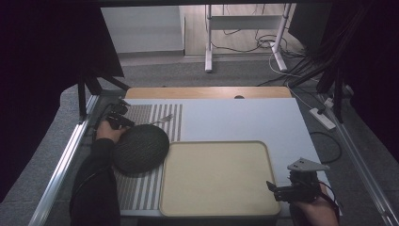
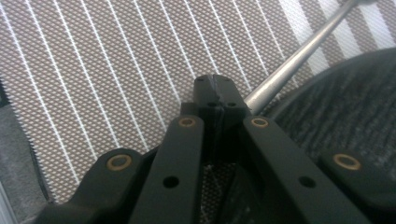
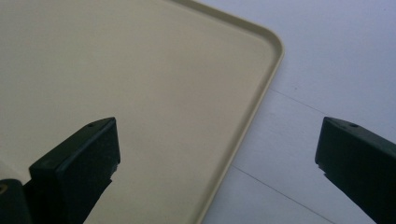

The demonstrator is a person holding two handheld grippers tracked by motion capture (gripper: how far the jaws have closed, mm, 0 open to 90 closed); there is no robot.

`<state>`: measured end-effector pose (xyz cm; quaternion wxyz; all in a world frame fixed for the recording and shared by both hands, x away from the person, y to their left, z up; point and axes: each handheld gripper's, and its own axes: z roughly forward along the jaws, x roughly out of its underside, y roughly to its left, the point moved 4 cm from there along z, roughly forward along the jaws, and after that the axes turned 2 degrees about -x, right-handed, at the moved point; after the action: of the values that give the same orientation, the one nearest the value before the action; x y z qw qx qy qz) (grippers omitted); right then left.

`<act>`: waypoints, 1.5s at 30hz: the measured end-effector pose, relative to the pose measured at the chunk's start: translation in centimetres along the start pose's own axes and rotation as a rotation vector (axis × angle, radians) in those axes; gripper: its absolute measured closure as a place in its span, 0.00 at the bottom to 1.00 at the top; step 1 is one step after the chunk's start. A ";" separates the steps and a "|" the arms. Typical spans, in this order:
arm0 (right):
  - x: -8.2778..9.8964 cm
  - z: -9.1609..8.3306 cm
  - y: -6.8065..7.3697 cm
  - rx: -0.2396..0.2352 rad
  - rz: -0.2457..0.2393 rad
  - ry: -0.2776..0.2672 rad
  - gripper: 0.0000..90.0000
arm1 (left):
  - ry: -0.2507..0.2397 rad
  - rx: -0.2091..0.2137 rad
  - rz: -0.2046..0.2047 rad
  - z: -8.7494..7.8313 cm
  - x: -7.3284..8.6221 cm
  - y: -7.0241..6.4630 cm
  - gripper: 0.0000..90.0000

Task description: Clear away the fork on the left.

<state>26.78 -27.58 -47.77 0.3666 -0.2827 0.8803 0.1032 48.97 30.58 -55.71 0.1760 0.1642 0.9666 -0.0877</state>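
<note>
The dark round plate point(image 1: 140, 148) lies on the striped placemat point(image 1: 141, 188), at the left of the surface point(image 1: 235, 117), its right edge just beside the cream tray point(image 1: 216, 179). A metal fork point(image 1: 162, 119) pokes out from behind the plate's far rim; in my left gripper view its handle point(image 2: 299, 56) runs off the top edge and its lower end is hidden behind my fingers. The plate looks matt and finely ridged, the mat woven with pale lines, the tray smooth with rounded corners and a low lip. My left gripper point(image 2: 215, 91) has its fingers pressed together, with nothing visibly between them, tips beside the fork handle over the mat. My right gripper point(image 3: 215, 154) hangs with fingers wide apart, empty, straddling the tray's edge
</note>
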 end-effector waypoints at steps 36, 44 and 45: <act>0.0 0.1 0.1 -0.005 -0.018 0.004 0.01 | -0.094 0.108 0.089 0.4 -3.8 -4.2 0.00; 0.0 0.1 0.2 -0.007 -0.018 0.006 0.01 | -0.030 0.074 0.085 2.0 -4.4 -4.8 0.00; 0.0 0.1 0.2 -0.007 -0.019 0.006 0.00 | -0.026 0.074 0.079 2.2 -4.4 -4.8 0.00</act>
<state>26.77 -27.41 -47.80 0.3641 -0.2928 0.8782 0.1021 51.90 24.39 -55.53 0.1858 0.2074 0.9531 -0.1186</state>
